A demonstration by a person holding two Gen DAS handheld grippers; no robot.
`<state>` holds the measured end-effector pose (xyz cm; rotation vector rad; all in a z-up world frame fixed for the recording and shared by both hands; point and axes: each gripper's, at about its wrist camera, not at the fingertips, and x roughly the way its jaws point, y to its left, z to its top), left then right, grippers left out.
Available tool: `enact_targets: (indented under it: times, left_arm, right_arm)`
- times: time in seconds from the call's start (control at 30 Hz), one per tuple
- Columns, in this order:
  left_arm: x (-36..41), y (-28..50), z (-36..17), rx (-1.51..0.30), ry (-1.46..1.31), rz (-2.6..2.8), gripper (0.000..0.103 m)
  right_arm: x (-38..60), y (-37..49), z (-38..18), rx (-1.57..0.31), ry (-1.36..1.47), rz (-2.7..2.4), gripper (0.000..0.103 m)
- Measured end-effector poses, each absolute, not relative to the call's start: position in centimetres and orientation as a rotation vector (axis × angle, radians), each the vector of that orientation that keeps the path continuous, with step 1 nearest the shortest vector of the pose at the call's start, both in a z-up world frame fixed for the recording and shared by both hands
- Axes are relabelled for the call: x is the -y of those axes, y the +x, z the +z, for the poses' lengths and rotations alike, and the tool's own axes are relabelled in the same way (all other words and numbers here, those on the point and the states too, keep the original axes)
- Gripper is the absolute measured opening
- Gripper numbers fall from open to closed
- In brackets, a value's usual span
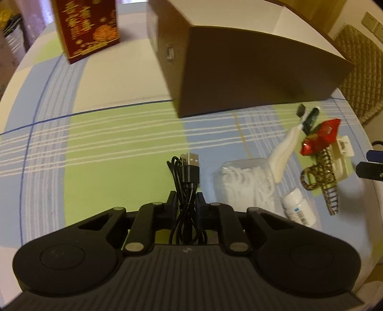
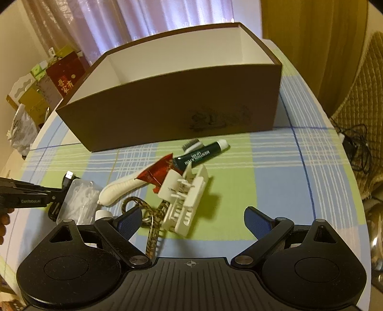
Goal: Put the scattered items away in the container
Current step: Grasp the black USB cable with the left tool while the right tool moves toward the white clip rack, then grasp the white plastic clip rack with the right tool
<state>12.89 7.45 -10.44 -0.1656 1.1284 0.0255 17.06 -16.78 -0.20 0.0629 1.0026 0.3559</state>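
Pale curtains (image 2: 143, 21) behind; quilted chair (image 2: 359, 134) beside plaid-clothed table (image 2: 287, 181) — warm, dim light

Dim warm light, motion blur, fisheye-bent edges

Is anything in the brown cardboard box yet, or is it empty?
Looks empty: the brown cardboard box shows only bare white inner walls in the right wrist view, though its floor is hidden.
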Motion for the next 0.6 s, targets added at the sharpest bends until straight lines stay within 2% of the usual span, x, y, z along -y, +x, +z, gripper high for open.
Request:
enact_targets:
  times: [0.07, 0.1, 0.13, 0.17, 0.3, 0.4, 0.47, 0.5, 0.6]
  left_arm:
    - [-8.1, 12.7, -10.4, -1.131, -0.172, 0.049, 0.012]
    - [-8.4, 12.6, -10.4, -1.132, -0.175, 0.059, 0.012]
    - [-8.7, 12.5, -10.3, -1.133, -0.178, 0.065, 0.012]
    - [-8.9, 12.3, -10.3, -1.133, -0.18, 0.07, 0.012]
    - [-9.2, 11.9, -10.3, -1.131, -0.187, 0.08, 0.012]
    - [-9.0, 11.8, -10.2, -1.129, -0.18, 0.088, 0.012]
    - [-8.9, 11.8, -10.2, -1.129, -0.181, 0.092, 0.012]
    - [-8.9, 11.8, -10.3, -1.129, -0.182, 0.093, 0.012]
    - [-8.9, 11.7, -10.2, -1.129, -0.182, 0.095, 0.012]
  right_arm:
    - [16.2, 17.2, -0.4, -0.991, 0.044, 0.37, 0.098]
    - [15.9, 17.3, -0.5, -0.98, 0.029, 0.37, 0.088]
    - [15.6, 17.5, -0.7, -0.975, 0.017, 0.376, 0.069]
    - [15.4, 17.7, -0.9, -0.98, 0.013, 0.376, 0.066]
    - [15.1, 18.5, -1.8, -0.977, 0.007, 0.375, 0.066]
    - [15.0, 18.9, -2.4, -0.984, -0.026, 0.382, 0.045]
    - [15.3, 18.9, -2.6, -0.99, -0.032, 0.371, 0.039]
    - [15.7, 18.8, -2.7, -0.996, -0.037, 0.366, 0.033]
    - [17.1, 18.5, -2.8, -1.008, -0.027, 0.353, 0.033]
